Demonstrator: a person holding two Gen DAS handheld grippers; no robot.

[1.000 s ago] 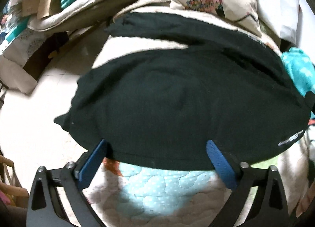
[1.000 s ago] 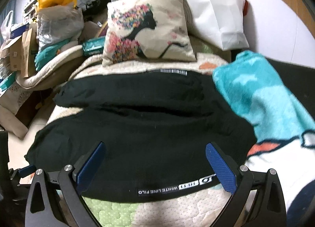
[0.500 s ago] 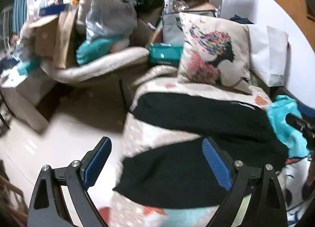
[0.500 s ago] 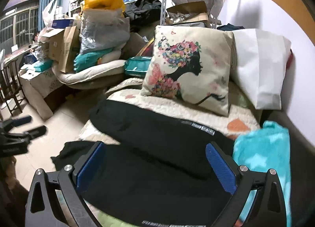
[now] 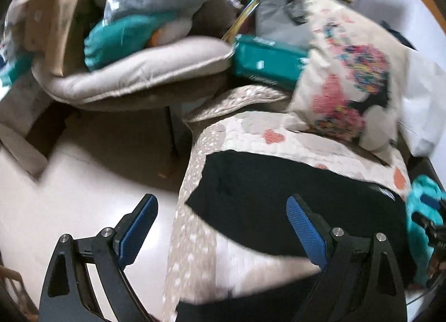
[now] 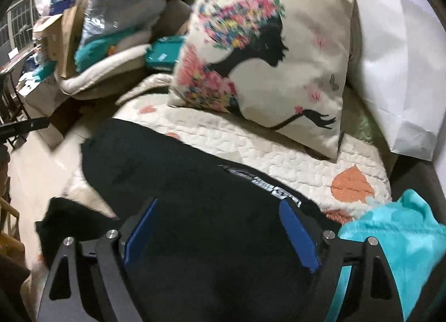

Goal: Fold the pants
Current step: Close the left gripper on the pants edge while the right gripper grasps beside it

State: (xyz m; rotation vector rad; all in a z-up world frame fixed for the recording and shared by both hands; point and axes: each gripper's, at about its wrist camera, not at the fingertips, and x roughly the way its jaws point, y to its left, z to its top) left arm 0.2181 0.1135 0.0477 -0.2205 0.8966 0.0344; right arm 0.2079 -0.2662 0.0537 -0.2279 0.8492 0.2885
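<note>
Pants: black, spread across the bed's near edge.
Left hand-held gripper: wide open, empty — we've lifted away.
Right hand-held gripper: likewise; fold likely still pending.

Black pants cut off at 6 o'clock, right wrist view; waistband lettering blurred, unreadable; clutter pile motion-smeared.

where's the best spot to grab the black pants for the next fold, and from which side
Probably the far leg's end, where it reaches the floor-side edge of the quilt. The black pants lie flat with two legs spread apart, so that free hem suits the left gripper, coming from the floor side. The right gripper, jaws open, already hovers near the lettered waistband.
</note>
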